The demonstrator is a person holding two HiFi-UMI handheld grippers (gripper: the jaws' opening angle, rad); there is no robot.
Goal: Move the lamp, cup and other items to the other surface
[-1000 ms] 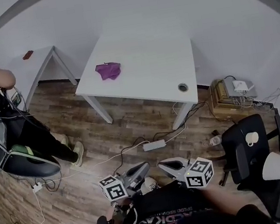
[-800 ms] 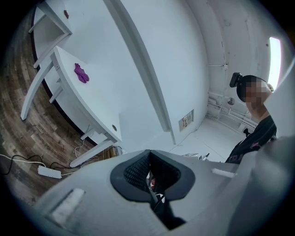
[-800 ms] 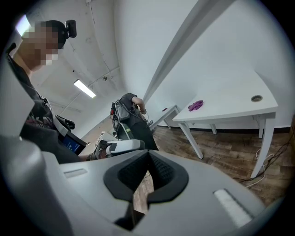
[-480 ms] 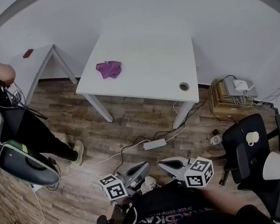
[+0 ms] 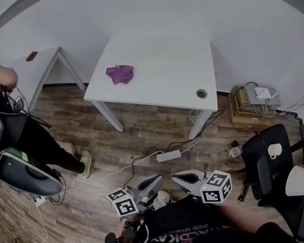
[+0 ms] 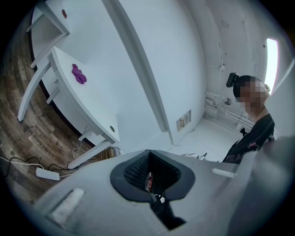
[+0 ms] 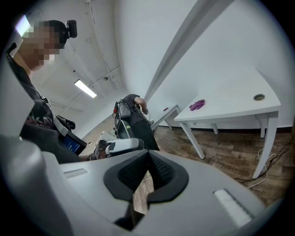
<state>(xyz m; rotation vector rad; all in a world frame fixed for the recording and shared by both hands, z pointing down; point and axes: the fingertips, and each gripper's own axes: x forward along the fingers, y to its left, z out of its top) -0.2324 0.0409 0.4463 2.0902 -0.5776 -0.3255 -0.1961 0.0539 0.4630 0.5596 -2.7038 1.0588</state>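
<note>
A white cup sits on the seat of a black chair at the right. Beside it, a white lamp shade rests on a second black chair. A purple cloth lies on the big white table ahead, which also appears in both gripper views: cloth, cloth. My left gripper and right gripper are held low near my body above the wooden floor, tips pointing toward each other. Both are shut with nothing between the pads and pads.
A power strip and cables lie on the floor between me and the table. A box with a white device stands by the right wall. A small side table stands at the far left, near a person seated on an office chair.
The seated person at the left has leaned and shifted a little. Both grippers have stayed where they were, still shut.
</note>
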